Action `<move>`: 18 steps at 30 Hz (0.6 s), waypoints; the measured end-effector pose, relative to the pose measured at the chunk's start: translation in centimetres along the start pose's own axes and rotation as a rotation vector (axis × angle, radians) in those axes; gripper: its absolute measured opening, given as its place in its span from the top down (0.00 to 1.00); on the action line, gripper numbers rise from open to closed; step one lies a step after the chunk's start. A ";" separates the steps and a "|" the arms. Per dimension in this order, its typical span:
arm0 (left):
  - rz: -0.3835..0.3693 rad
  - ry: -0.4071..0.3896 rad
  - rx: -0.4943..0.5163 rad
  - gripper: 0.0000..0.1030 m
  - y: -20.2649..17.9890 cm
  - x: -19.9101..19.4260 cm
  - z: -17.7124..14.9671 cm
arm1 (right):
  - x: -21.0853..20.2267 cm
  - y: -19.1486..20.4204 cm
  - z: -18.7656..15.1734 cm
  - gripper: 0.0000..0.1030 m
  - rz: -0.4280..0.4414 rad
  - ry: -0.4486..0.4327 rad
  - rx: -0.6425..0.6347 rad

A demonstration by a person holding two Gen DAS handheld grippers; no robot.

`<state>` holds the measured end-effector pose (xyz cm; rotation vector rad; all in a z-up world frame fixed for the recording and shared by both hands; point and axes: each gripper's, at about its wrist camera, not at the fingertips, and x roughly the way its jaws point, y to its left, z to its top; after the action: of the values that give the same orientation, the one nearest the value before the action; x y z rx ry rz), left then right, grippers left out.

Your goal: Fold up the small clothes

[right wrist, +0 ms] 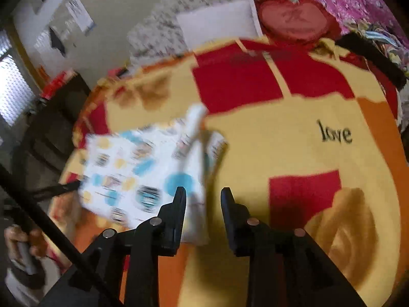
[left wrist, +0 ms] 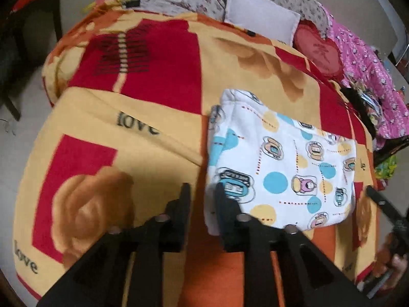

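A small white garment (left wrist: pixel 281 163) with blue and yellow dots and cartoon prints lies folded on the yellow and red bedspread (left wrist: pixel 153 81). My left gripper (left wrist: pixel 202 192) is open at the garment's near left corner, its right finger over the cloth edge. In the right wrist view the garment (right wrist: pixel 133 174) is blurred and lies left of centre. My right gripper (right wrist: pixel 203 194) is open at the garment's near right corner, its left finger over the cloth. The other gripper's black tip shows at the garment's far side in each view (left wrist: pixel 375 197) (right wrist: pixel 66 186).
A white pillow (left wrist: pixel 260 15), a red heart cushion (left wrist: pixel 322 48) and a pink quilt (left wrist: pixel 368 58) lie at the head of the bed. A dark chair (left wrist: pixel 33 33) stands on the floor to the left. A black strap (right wrist: pixel 370 56) lies at the bed's right.
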<state>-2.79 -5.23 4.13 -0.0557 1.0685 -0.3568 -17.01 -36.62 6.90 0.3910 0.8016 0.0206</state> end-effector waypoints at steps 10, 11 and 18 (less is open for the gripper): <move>0.054 -0.032 -0.010 0.38 -0.3 -0.2 -0.3 | 4.6 8.2 1.6 0.69 0.076 0.042 -0.205; 0.056 -0.036 -0.015 0.37 -0.2 -0.3 -0.4 | 5.4 8.7 1.7 0.69 0.065 0.047 -0.221; 0.053 -0.020 -0.021 0.33 0.0 0.3 -0.3 | 11.1 9.0 2.9 0.69 0.033 0.099 -0.197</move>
<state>-2.89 -5.26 3.77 -0.0497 1.0526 -0.2963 -6.00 -27.37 4.14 0.2181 0.8827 0.1494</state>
